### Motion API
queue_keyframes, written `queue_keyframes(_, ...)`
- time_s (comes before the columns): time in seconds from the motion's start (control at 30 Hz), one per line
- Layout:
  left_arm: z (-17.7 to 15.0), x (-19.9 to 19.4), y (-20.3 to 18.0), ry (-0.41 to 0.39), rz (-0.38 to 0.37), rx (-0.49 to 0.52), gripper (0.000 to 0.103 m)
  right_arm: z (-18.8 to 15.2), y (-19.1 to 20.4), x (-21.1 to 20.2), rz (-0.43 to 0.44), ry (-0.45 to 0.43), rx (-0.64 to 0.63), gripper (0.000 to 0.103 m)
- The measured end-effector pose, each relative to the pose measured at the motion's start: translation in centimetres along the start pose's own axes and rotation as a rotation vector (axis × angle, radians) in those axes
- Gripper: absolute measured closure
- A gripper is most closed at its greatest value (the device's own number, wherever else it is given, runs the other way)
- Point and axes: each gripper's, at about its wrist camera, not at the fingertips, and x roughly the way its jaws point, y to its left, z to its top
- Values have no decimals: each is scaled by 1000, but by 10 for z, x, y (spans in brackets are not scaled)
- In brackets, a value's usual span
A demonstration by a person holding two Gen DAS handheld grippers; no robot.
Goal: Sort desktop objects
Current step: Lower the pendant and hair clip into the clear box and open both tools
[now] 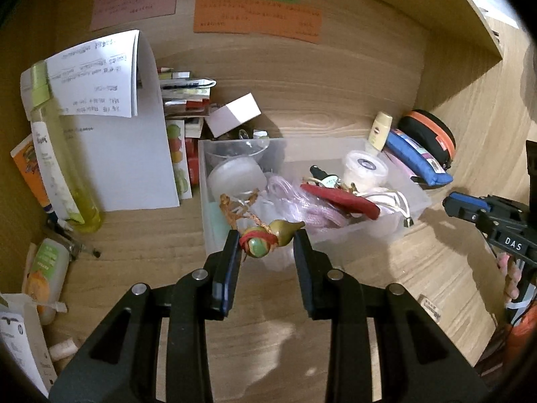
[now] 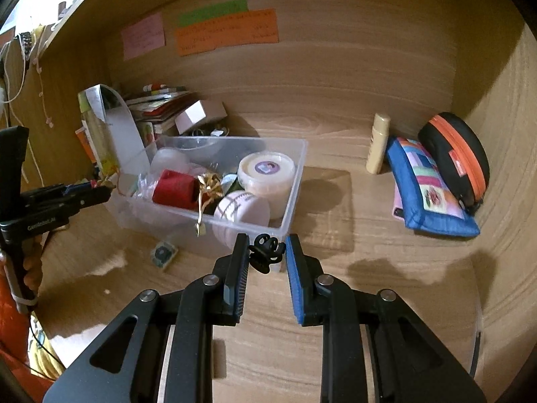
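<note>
My left gripper [image 1: 266, 240] is shut on a small gourd-shaped charm [image 1: 272, 236], olive and green with a red cord, and a braided tassel trails from it over the clear plastic bin [image 1: 416, 198]. My right gripper [image 2: 266, 247] is shut on a small black hair claw [image 2: 266, 250], held just in front of the bin's [image 2: 298, 168] near corner. The bin holds round white jars [image 2: 266, 176], a red piece [image 2: 176, 188], a gold ribbon and pink cord. Each gripper shows in the other's view, the right one [image 1: 466, 206] at the right edge and the left one [image 2: 97, 193] at the left edge.
A blue pouch [image 2: 426, 188], a black case with an orange zip [image 2: 459, 158] and a cream tube [image 2: 377, 144] lie at the right. Papers [image 1: 124, 154], bottles [image 1: 63, 168] and stacked booklets crowd the left. A small square packet [image 2: 163, 253] lies on the wooden desk. Sticky notes [image 1: 258, 18] hang on the back wall.
</note>
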Motion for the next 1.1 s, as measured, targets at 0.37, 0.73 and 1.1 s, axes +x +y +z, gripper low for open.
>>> queue_keyframes(0.37,6,21,4,6,-31,-2,71,17,0,35,33,12,8,83)
queue_keyframes(0.73,4,23,2,-23,-27,19,71,17,4,44,12,23,-2,82)
queue_keyframes(1.1,0,13,-8,-16,-45,39,46,6,19,25,14,7,-38,57)
